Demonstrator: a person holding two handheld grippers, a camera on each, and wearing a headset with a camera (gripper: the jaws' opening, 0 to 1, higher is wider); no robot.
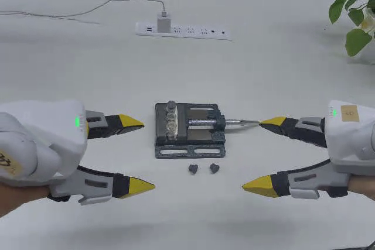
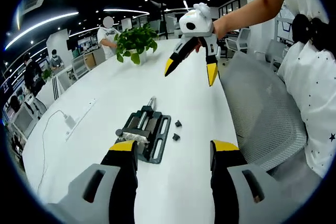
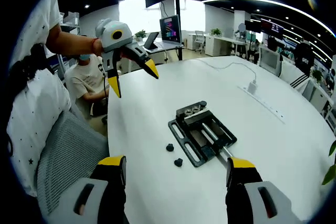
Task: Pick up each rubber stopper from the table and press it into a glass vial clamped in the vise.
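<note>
A dark metal vise [image 1: 188, 130] sits mid-table, with small glass vials [image 1: 171, 122] upright in a row in its left end. Two black rubber stoppers [image 1: 193, 169] [image 1: 214, 168] lie on the table just in front of it. My left gripper [image 1: 145, 155] hovers left of the vise, open and holding nothing. My right gripper [image 1: 254, 154] hovers right of the screw handle, also open with nothing in it. In the left gripper view the vise [image 2: 144, 129] and stoppers [image 2: 178, 124] lie ahead of the open left gripper [image 2: 175, 146]. In the right gripper view the vise [image 3: 202, 135] and stoppers [image 3: 170, 147] lie beyond the open right gripper [image 3: 176, 161].
A white power strip [image 1: 181, 30] with a plugged-in charger [image 1: 163, 24] and cable lies at the back of the white table. A potted plant [image 1: 357, 16] stands at the far right. A mesh chair [image 2: 262, 114] is at the table's near edge.
</note>
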